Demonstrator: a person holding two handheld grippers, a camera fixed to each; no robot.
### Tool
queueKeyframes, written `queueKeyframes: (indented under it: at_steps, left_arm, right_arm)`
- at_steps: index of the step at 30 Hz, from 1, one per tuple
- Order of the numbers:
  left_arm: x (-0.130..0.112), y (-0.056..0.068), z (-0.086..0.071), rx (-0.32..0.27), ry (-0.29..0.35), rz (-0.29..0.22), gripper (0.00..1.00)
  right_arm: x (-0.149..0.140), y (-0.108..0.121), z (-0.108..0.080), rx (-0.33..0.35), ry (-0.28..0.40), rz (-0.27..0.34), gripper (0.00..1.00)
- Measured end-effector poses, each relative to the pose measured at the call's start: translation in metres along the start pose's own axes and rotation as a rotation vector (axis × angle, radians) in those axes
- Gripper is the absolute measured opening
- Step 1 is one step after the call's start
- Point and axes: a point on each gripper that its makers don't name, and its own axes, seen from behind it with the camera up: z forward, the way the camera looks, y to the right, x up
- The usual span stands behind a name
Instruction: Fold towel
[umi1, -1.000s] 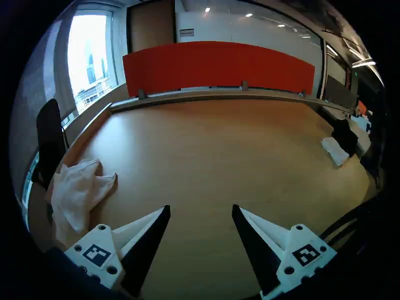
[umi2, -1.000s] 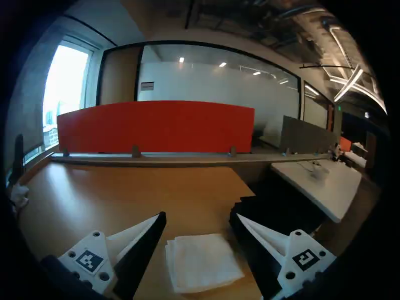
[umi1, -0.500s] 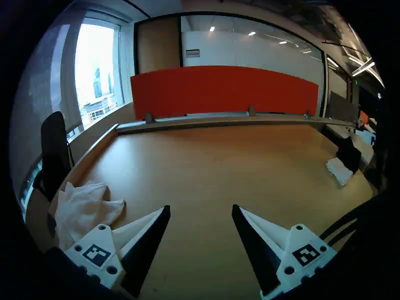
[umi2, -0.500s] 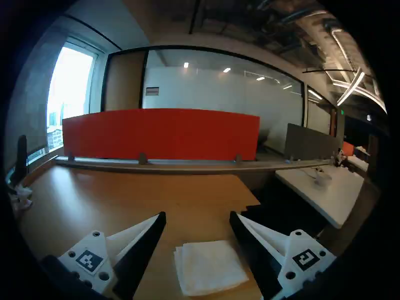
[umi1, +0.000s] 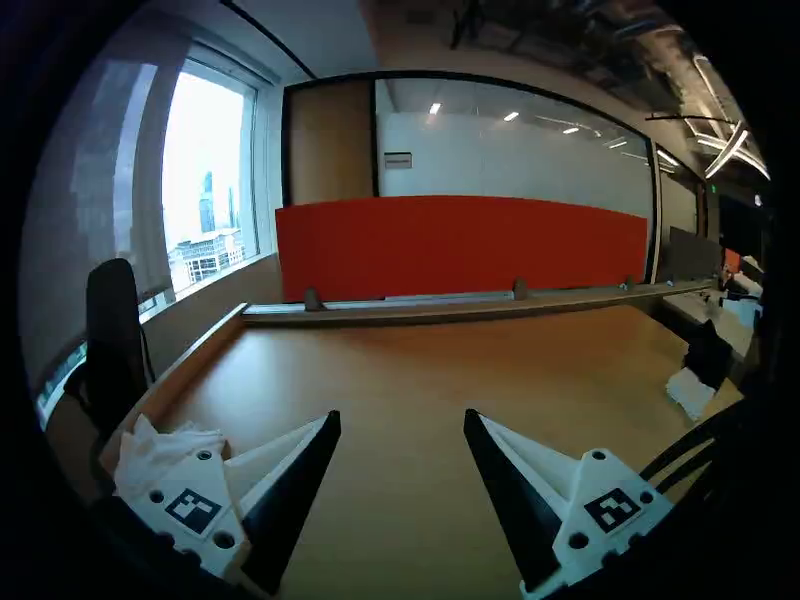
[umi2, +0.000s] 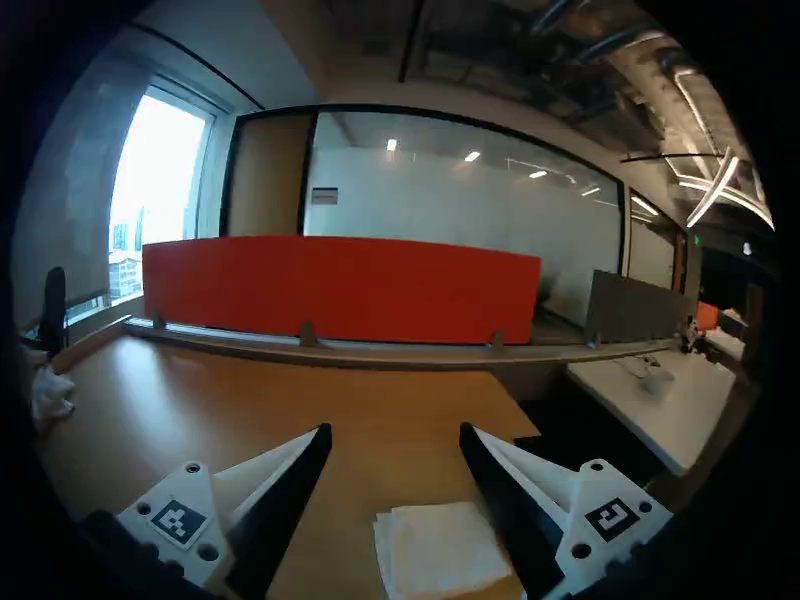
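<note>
In the left gripper view a crumpled white towel (umi1: 155, 452) lies at the table's left edge, partly behind my left finger. My left gripper (umi1: 400, 440) hangs open over bare wood with nothing between its fingers. A folded white towel (umi1: 690, 390) rests far right, by a dark shape that may be the other gripper. In the right gripper view the folded white towel (umi2: 440, 550) lies flat near the table's front edge, just beyond and below my open right gripper (umi2: 395, 450). The crumpled towel (umi2: 50, 390) shows small at far left.
A wooden table (umi1: 430, 380) stretches toward a red divider screen (umi1: 460, 245) along its back edge. A black chair (umi1: 110, 340) stands at the left by the window. A white desk (umi2: 650, 400) sits to the right across a dark gap.
Both grippers have tilted upward. The crumpled towel and the folded towel have each slid lower in their views, and more ceiling shows. Both stay open.
</note>
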Motion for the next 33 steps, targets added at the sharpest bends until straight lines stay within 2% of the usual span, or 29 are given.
queueKeyframes:
  at_steps: [8, 17, 33]
  left_arm:
    - [0.035, 0.003, 0.015, -0.023, 0.074, 0.013, 0.91]
    - [0.06, 0.009, 0.02, -0.04, 0.128, 0.001, 0.91]
    - [0.083, -0.015, 0.019, 0.001, 0.182, 0.0, 0.91]
  right_arm:
    - [0.022, -0.023, 0.002, 0.025, 0.036, 0.011, 0.99]
    - [0.041, -0.051, 0.005, 0.052, 0.073, 0.029, 0.99]
    - [0.077, -0.105, 0.012, 0.081, 0.143, 0.061, 0.99]
